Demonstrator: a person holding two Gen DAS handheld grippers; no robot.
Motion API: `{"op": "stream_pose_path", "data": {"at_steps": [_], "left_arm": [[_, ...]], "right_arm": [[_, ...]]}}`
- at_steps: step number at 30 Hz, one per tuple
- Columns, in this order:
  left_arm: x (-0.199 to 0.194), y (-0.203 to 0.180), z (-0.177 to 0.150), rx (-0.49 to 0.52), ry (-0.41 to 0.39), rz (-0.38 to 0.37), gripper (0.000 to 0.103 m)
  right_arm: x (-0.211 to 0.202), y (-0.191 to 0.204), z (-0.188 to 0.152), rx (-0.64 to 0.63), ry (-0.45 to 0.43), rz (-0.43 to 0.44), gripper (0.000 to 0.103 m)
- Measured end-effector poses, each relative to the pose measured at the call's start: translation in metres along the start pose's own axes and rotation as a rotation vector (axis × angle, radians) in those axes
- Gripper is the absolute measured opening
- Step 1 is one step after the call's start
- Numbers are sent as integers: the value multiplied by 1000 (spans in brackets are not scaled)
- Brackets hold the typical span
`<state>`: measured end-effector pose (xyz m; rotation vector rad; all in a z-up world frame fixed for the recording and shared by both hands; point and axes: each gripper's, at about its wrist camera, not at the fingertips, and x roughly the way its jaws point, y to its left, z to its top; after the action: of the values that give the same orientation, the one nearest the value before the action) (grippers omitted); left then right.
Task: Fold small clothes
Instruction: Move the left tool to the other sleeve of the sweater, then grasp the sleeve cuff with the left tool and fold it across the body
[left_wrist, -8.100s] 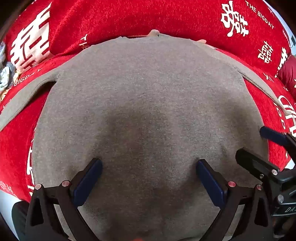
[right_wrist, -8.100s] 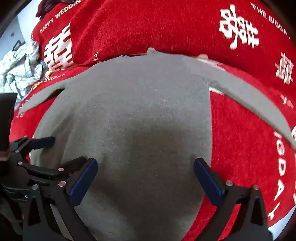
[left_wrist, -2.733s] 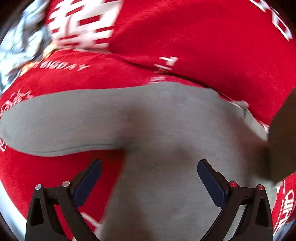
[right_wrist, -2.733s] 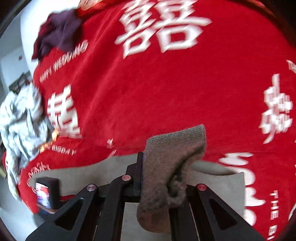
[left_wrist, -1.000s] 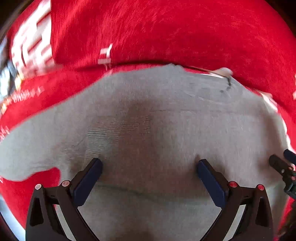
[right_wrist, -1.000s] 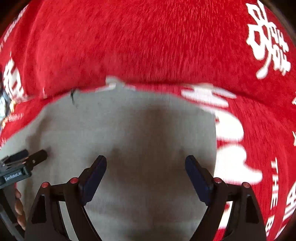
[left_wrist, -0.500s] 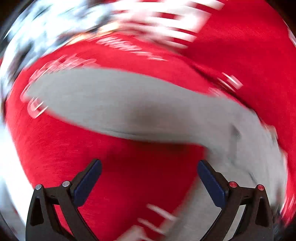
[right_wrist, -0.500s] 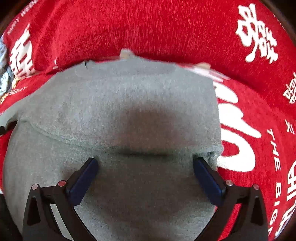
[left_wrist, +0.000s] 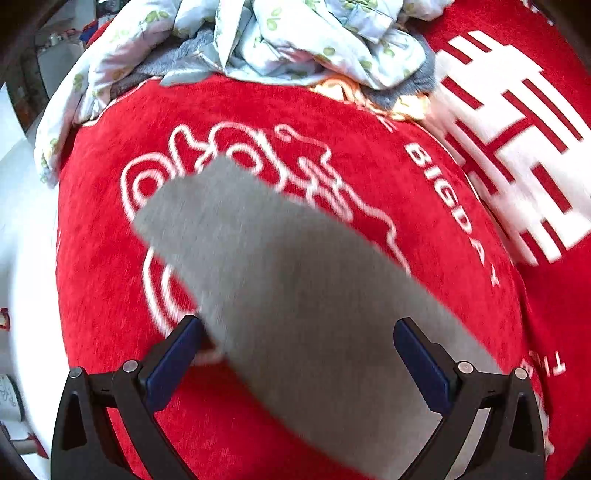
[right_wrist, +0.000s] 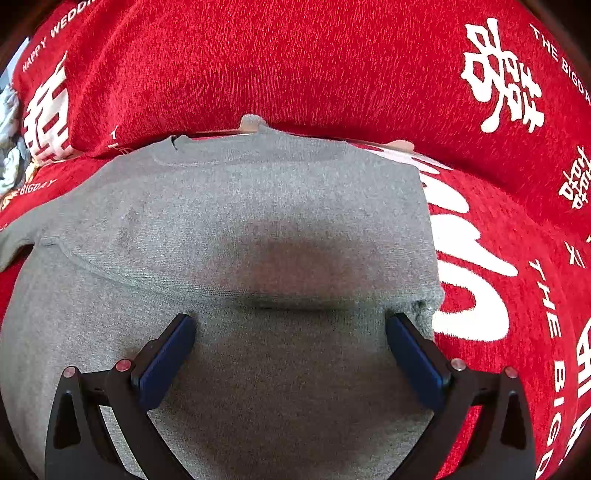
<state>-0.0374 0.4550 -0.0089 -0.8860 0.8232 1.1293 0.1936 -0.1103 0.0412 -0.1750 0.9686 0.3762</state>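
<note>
Grey sweater; red, white-lettered cover

I read "BIGDAY" in white on the red cloth from the left wrist | right wrist: "THE BIGDAY" and "HAPPY WEDD…", cut off, on the same cloth | large white double-happiness characters printed there too

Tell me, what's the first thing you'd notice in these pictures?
The bright red velvety cloth with big white lettering fills both views. A plain grey knitted sweater lies flat on it, one sleeve already folded across its chest, right under the open right claw. In the left wrist view, its other long grey sleeve stretches out under the open left claw, with a crumpled pale leaf-print garment pile beyond.
</note>
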Motion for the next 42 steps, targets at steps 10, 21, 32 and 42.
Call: {"op": "stream_pose_path", "data": {"at_steps": [10,21,32,42], "left_arm": [[-7,-2,14,24,-25,-76,11],[-83,-52,-5,187,-143,-187,10],[-181,-233,-155,698,-139,-363,10],[-200,-329,-357,1067,-19,-418,10]], "right_arm": [[-1,0,0,-4,1,-2,103],[-1,-2,0,-1,3,5,103],[-17,-21,5,34,58,80,103],[-33,-100,-27,177,25,85,103]]}}
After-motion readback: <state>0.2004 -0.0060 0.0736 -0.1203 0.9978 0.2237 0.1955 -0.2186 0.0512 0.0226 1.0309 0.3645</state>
